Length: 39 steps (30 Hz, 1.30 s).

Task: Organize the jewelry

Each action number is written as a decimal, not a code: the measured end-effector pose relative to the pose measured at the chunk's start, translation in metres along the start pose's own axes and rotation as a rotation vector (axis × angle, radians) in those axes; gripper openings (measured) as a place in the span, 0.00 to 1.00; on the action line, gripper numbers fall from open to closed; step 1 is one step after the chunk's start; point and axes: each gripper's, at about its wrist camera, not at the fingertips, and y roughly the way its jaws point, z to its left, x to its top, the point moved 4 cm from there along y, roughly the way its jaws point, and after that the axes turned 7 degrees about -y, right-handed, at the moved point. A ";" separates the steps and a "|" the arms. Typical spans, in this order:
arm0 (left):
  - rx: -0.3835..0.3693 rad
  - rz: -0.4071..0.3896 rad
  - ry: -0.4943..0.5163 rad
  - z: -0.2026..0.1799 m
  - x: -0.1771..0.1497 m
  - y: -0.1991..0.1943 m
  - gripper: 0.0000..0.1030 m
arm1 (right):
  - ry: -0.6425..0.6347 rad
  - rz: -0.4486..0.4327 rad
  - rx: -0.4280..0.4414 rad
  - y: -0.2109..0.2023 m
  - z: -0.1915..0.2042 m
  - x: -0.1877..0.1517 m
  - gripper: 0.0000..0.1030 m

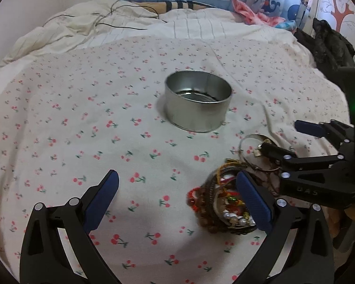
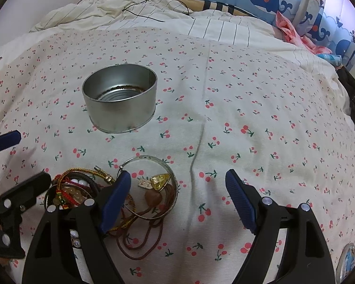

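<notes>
With the tin [image 2: 120, 98] sitting empty near the middle of the bed [image 2: 260, 108], both the left hand-held gripper [image 1: 177, 198] and right hand-held gripper [image 2: 178, 195] are hovering wide open, gripping nothing, over the jewelry [image 2: 111, 196] lying unsorted toward the bed's near edge.

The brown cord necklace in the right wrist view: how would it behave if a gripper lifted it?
The brown cord necklace lies in loose loops, so it would likely hang limp. It passes through the silver bangle and beside the braided bracelets, so it may snag and drag them. Its yellow pendant would probably swing.
</notes>
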 end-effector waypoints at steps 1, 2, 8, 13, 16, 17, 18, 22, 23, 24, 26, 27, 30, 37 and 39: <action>0.015 0.014 0.007 0.001 0.000 0.002 0.93 | -0.003 -0.003 -0.002 -0.001 -0.001 0.000 0.77; 0.020 0.018 0.000 0.002 0.000 0.003 0.93 | -0.005 -0.002 -0.005 -0.001 -0.002 0.000 0.77; 0.026 0.008 -0.006 0.004 0.002 0.002 0.93 | -0.018 0.028 -0.014 -0.001 -0.003 -0.001 0.77; 0.031 0.022 0.005 0.001 0.001 0.004 0.93 | -0.023 0.049 0.002 0.001 -0.002 -0.002 0.77; 0.017 0.017 0.003 0.000 0.001 0.002 0.93 | -0.020 0.054 0.013 0.002 -0.001 -0.003 0.77; 0.008 0.017 0.001 -0.001 0.001 0.002 0.93 | -0.019 0.051 0.020 0.002 0.000 -0.003 0.77; -0.001 0.019 0.000 -0.002 0.001 0.002 0.93 | -0.021 0.044 0.022 0.002 0.000 -0.003 0.77; -0.060 0.051 0.009 -0.009 0.001 0.007 0.93 | -0.048 0.048 0.013 0.002 -0.001 -0.002 0.77; -0.059 0.053 0.017 -0.011 0.000 0.008 0.93 | -0.051 0.047 0.009 0.002 -0.003 -0.002 0.77; -0.052 0.051 0.024 -0.013 -0.001 0.009 0.93 | -0.051 0.041 0.001 0.001 -0.006 -0.002 0.77; -0.035 0.039 0.035 -0.015 -0.001 0.008 0.93 | -0.048 0.046 0.010 0.002 -0.009 -0.002 0.77; -0.029 0.035 0.037 -0.016 -0.001 0.007 0.93 | -0.051 0.047 0.011 0.002 -0.010 -0.002 0.77; -0.019 0.036 0.038 -0.015 0.001 0.008 0.93 | -0.058 0.053 0.024 0.002 -0.011 -0.002 0.77; -0.025 0.032 0.035 -0.013 0.004 0.007 0.93 | -0.095 0.032 0.029 0.000 -0.008 0.000 0.72; -0.048 0.029 0.005 -0.007 0.007 0.004 0.93 | -0.132 0.037 0.019 -0.001 -0.009 0.000 0.64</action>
